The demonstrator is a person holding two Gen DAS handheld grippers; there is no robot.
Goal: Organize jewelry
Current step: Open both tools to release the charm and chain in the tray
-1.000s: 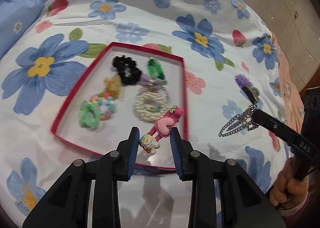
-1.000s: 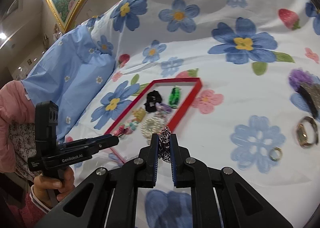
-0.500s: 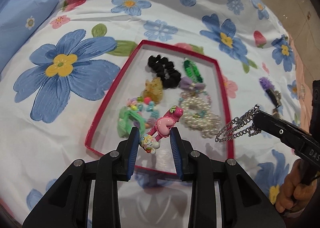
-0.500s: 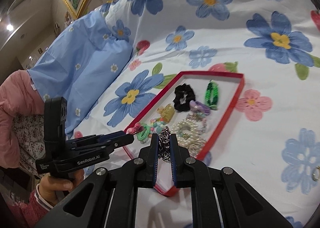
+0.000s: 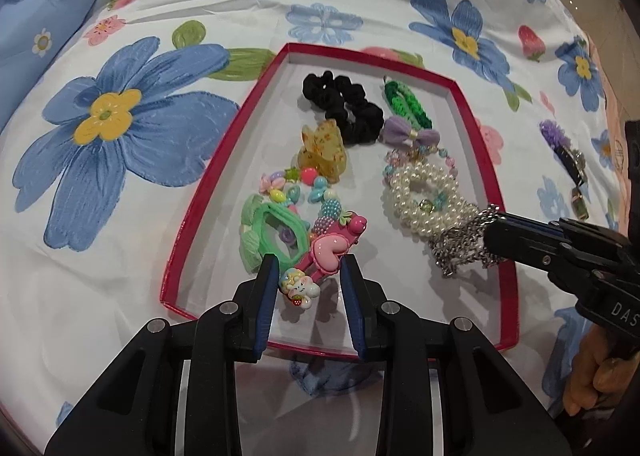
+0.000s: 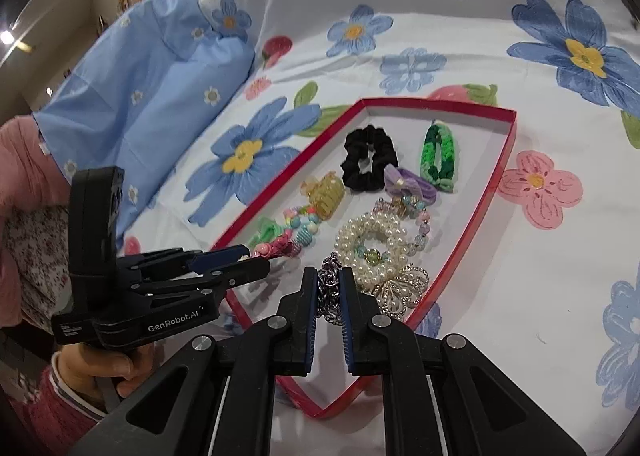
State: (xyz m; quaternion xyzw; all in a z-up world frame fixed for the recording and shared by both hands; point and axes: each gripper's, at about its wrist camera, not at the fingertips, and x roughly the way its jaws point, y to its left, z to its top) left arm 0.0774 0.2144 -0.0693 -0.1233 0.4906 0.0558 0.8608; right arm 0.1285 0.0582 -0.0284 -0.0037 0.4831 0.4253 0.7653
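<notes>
- Floral bedspread (image 5: 132,215) fills the left wrist view, white with big blue flowers, and a shallow red tray (image 5: 208,195) sits on it, already loaded with hair pieces and beads.
- Left gripper (image 5: 308,288) is right over the tray's near end, jaws clamped on a pink heart hair clip (image 5: 332,252); the clip pokes forward and up between the blue pads, its bunny charm hanging at the near end.
- Gripper angles steeply down toward the open floor near the green scrunchie (image 5: 272,232), which looks like the spot picked so the clip lands clear of the pile.
- At the right edge, the right gripper (image 5: 490,234) reaches in nearly level, and a silver chain (image 5: 460,252) dangles from its tip over the tray's right side, just beside the pearl bracelet (image 5: 424,199).
- Over to the right wrist view: same tray (image 6: 500,191), seen from its near corner.
- Right jaws are squeezed almost together on the bunched chain (image 6: 330,292), links bulging out above the pads; a tight pinch suits something this slinky.
- Chain's ornament appears to rest already beside the pearls (image 6: 372,240).
- Left gripper (image 6: 256,262) comes in from the left, held in a hand (image 6: 100,370) in a pink sleeve, tip over the tray's near left edge.
- 2 pieces are poised for release; neither has been let go yet.
</notes>
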